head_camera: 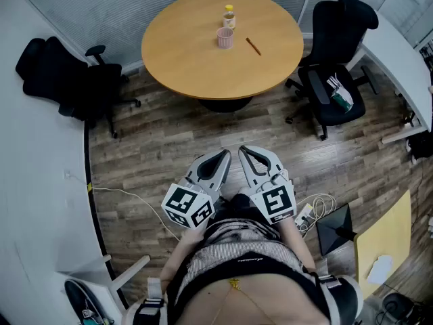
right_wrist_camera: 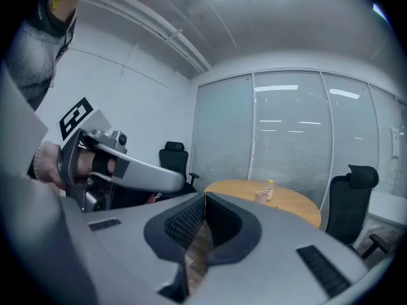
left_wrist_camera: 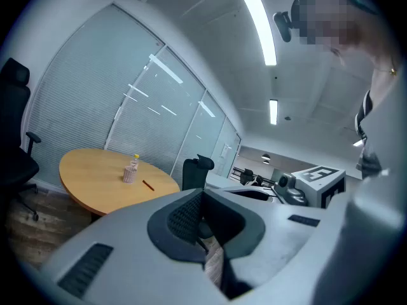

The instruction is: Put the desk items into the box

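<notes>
Here we are at the start line, and nothing is in hand. The left claw is clenched, its jaws pressed together at the tips with nothing between them; only a sliver of wooden floor shows through the gap further back. The right claw is just beside it and in the same state, jaws closed on themselves and empty. Both are held low and close to the person's waist, tips pointing forward.

The desk items sit well ahead of both claws, far out of reach, on the round table. There's a pink cup almost dead ahead of the left claw's line. A small bottle with a yellow cap stands just beyond the cup, close against it. A pencil lies flat just to the right of the cup, more in line with the right claw. An office chair stands off to the right claw's side of the table, with something lying on its seat that I can't make out.

No box shows in any view, so where these items are meant to land I can't say from here.

My read is that this is the approach, before any first pick. The next move calls for closing the distance to the table and releasing one claw's jaws on the way. Then a first target: the pencil lies flat and thin, so it wants a low pinch from above. The cup and bottle stand close together, so a jaw must slip between them without tipping either.
</notes>
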